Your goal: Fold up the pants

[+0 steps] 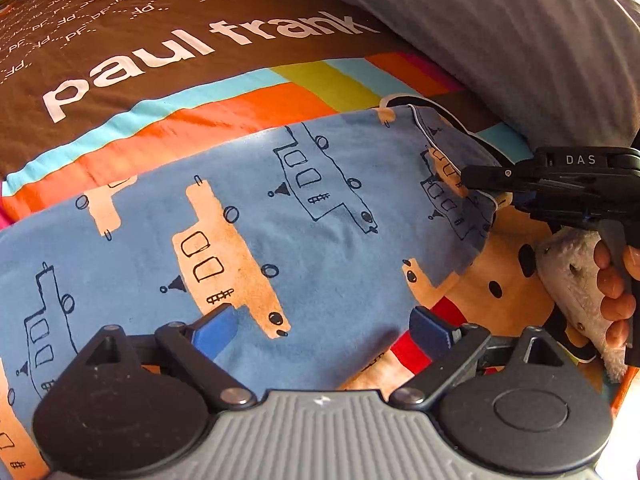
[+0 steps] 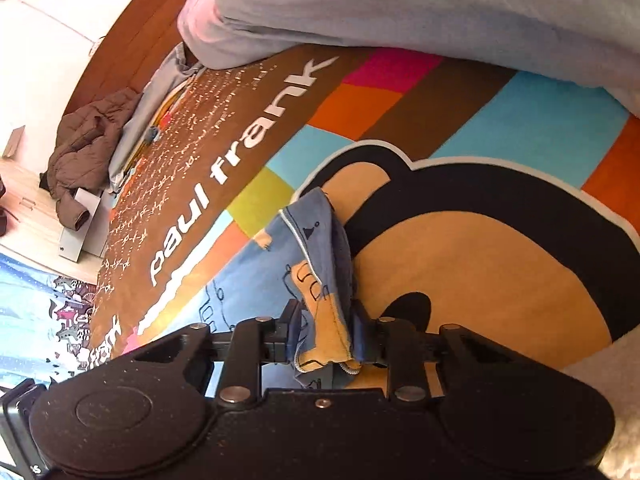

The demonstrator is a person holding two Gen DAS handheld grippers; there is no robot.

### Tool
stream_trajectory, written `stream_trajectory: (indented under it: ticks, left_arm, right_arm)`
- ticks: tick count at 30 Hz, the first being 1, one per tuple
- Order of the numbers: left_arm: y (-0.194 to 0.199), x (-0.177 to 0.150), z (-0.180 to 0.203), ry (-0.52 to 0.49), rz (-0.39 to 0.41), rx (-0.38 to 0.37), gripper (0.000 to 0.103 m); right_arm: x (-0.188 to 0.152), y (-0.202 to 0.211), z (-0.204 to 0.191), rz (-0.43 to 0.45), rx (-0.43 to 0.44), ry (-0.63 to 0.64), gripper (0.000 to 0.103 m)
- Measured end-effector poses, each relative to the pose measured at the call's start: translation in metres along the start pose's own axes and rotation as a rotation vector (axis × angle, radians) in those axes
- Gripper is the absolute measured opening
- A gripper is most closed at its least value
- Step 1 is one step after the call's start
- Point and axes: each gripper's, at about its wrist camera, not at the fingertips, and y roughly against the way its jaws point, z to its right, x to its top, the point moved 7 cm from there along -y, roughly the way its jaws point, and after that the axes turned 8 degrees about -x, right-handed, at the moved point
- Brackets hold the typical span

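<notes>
A: Count. One pair of pants, blue, printed with orange and outlined boats. Two grippers. One bedspread, brown band lettered "paul frank", colour blocks, a big cartoon face. One grey duvet bunched along the far side.

B: Anything more from the right wrist camera?

A: One brown jacket heaped at the bed's far end.

B: Pants, place and lie?

A: Flat on the bedspread, long axis running left to right in the left wrist view. The hem end lies at the right, its corner lifted off the spread.

B: Tongs?

A: Right gripper narrow, pads pressed on the bunched hem edge; a hand with a fleecy cuff holds it. Left gripper wide, hovering over the cloth, nothing between its blue pads.
</notes>
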Motion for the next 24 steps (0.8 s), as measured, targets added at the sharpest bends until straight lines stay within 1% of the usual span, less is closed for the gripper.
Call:
stream_trajectory:
  ticks: [2,3,5,6,10,12,15,16,19,20,22,24]
  left_arm:
    - [0.0,0.001,0.0,-0.001,0.0,0.0,0.096]
    - [0.001,0.001,0.0,0.004,0.001,-0.002,0.096]
    - [0.005,0.005,0.0,0.026,0.016,-0.005,0.091]
    - [0.009,0.009,0.0,0.039,0.035,-0.016,0.089]
    - [0.019,0.03,-0.001,0.113,0.127,-0.067,0.088]
    - [0.018,0.041,-0.003,0.154,0.157,-0.108,0.088]
    - [0.009,0.055,-0.005,0.226,0.179,-0.222,0.085]
    - [0.005,0.057,-0.005,0.241,0.177,-0.253,0.085]
    - [-0.013,0.059,-0.001,0.254,0.141,-0.313,0.085]
    - [-0.022,0.056,-0.001,0.252,0.123,-0.306,0.085]
    - [-0.028,0.054,-0.003,0.259,0.125,-0.305,0.085]
    - [-0.028,0.054,-0.008,0.311,0.137,-0.331,0.085]
  right_arm:
    - [0.001,0.0,0.002,0.005,-0.017,0.008,0.016]
    - [0.001,0.0,0.002,0.005,-0.023,0.006,0.015]
    - [0.001,0.001,0.003,0.009,-0.028,0.01,0.014]
    - [0.001,0.002,0.002,0.014,-0.028,0.011,0.014]
    - [0.001,0.004,0.001,0.025,-0.02,0.005,0.014]
    - [0.0,0.004,0.003,0.024,-0.025,0.005,0.014]
    - [0.001,0.004,0.005,0.023,-0.03,0.003,0.014]
    - [0.001,0.004,0.004,0.023,-0.031,0.006,0.014]
    - [0.001,0.006,0.004,0.025,-0.031,0.011,0.014]
    - [0.002,0.006,0.004,0.025,-0.032,0.011,0.014]
    - [0.001,0.007,0.004,0.025,-0.034,0.011,0.014]
    - [0.001,0.007,0.003,0.024,-0.031,0.014,0.014]
